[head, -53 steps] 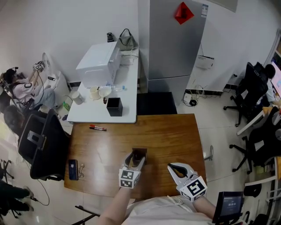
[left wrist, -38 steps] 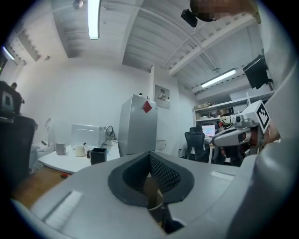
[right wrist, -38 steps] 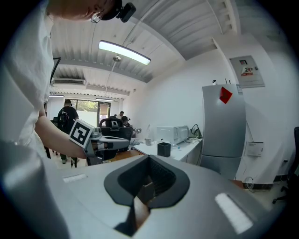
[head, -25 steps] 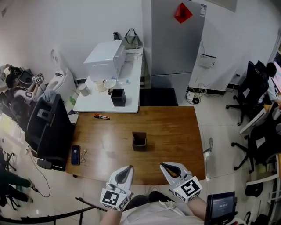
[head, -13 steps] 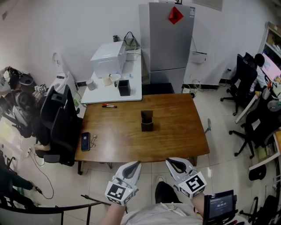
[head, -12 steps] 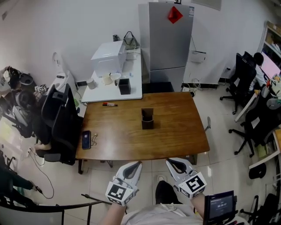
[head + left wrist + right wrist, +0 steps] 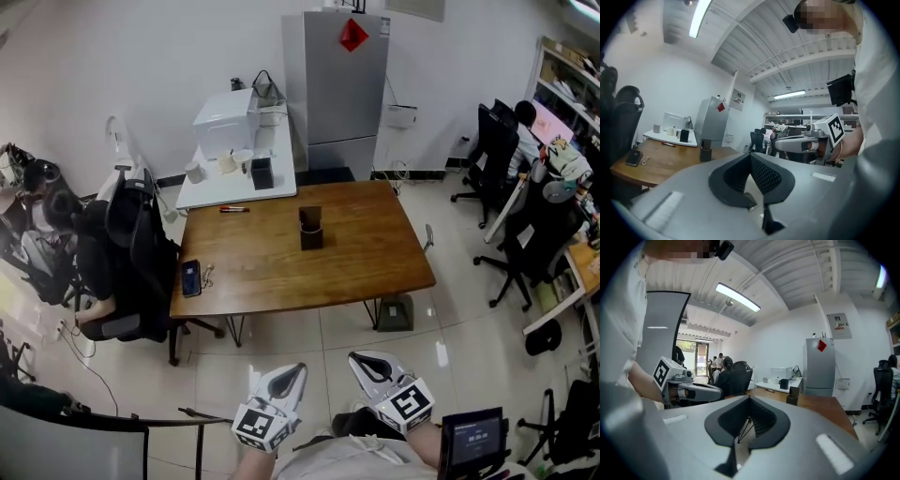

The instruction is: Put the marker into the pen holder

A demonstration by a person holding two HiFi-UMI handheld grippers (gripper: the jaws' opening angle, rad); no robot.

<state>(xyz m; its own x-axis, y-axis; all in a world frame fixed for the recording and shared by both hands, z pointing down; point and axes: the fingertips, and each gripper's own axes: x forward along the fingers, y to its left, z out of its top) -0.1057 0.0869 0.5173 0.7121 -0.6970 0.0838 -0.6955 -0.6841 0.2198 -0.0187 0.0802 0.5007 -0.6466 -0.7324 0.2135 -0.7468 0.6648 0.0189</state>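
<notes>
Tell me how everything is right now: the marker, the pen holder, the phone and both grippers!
Marker: lying on the wooden table near its far left corner, not in the pen holder.
Pen holder: standing upright on the table, apart from the marker.
Phone: lying flat near the table's left edge.
Left gripper: shut, holding nothing, away from the table.
Right gripper: shut, holding nothing, away from the table.

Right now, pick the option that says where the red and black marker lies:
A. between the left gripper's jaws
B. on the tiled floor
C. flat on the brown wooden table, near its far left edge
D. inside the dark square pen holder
C: the red and black marker lies flat on the brown wooden table near its far left edge, well apart from the dark square pen holder.
</notes>
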